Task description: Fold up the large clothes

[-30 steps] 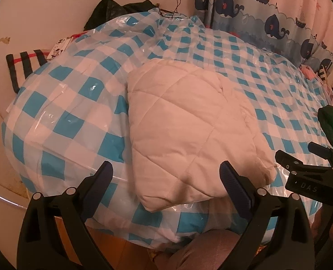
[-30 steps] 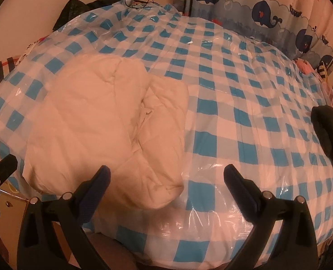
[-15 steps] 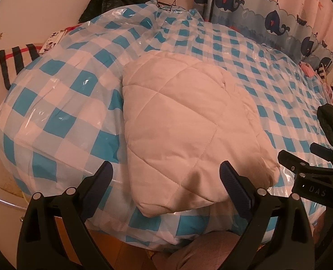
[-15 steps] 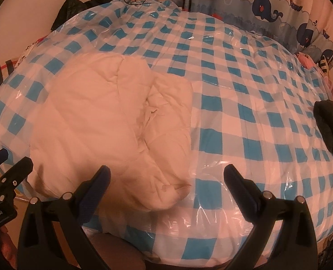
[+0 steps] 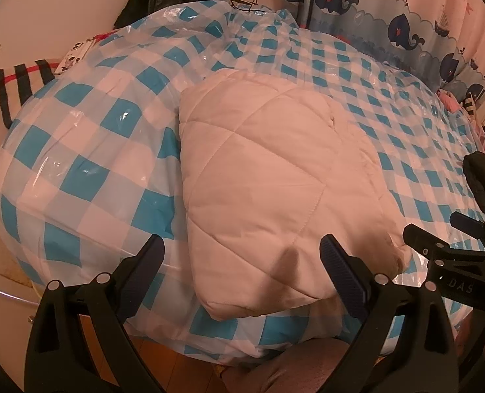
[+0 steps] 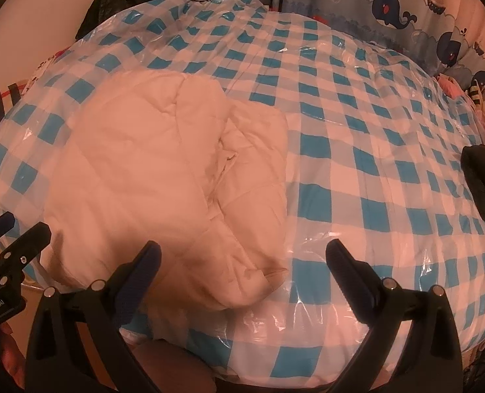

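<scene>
You are holding both grippers over the near edge of the bed [image 5: 78, 150], which is wearing a blue-and-white checked plastic cover. The folded white quilted garment [image 5: 268, 196] is lying on that cover at the near side. Your left gripper [image 5: 242, 262] is hovering with its jaws spread wide, gripping nothing, the garment's near corner showing between them. Your right gripper [image 6: 242, 262] is likewise gaping wide and empty, hanging over the garment's rumpled right edge [image 6: 242, 177].
</scene>
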`<state>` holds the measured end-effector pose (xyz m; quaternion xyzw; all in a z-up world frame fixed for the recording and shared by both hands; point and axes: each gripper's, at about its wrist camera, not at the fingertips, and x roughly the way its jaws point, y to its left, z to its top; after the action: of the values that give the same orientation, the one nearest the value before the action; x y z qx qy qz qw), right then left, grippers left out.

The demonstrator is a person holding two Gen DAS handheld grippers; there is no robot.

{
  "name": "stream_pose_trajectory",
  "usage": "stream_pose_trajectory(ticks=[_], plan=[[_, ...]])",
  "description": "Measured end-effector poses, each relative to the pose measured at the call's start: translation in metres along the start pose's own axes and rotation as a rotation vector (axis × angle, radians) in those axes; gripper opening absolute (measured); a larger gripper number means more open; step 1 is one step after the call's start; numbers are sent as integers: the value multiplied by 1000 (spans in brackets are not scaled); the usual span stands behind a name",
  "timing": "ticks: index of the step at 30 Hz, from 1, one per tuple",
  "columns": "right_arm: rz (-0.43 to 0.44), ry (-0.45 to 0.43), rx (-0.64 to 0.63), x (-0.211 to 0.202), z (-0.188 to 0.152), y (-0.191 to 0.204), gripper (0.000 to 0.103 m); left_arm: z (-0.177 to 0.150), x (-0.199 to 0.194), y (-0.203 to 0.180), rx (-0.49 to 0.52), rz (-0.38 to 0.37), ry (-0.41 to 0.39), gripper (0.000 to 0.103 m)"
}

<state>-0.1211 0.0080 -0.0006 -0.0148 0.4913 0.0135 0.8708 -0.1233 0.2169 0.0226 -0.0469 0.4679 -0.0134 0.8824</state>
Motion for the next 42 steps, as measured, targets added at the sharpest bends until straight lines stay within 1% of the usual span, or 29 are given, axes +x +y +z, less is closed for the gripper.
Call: stream_pose_trajectory(ticks=[17,24,35,42], plan=[[9,8,1,4,-3,2,97,-1,4,3,2,9,2,92],[13,11,5,5,-4,3,97,2,12,8,18,10,28,92],[15,10,4,4,-3,1,97,3,13,7,29,13,38,92],[23,11,3,5,-6,7,97,4,15,9,24,18,42,92]])
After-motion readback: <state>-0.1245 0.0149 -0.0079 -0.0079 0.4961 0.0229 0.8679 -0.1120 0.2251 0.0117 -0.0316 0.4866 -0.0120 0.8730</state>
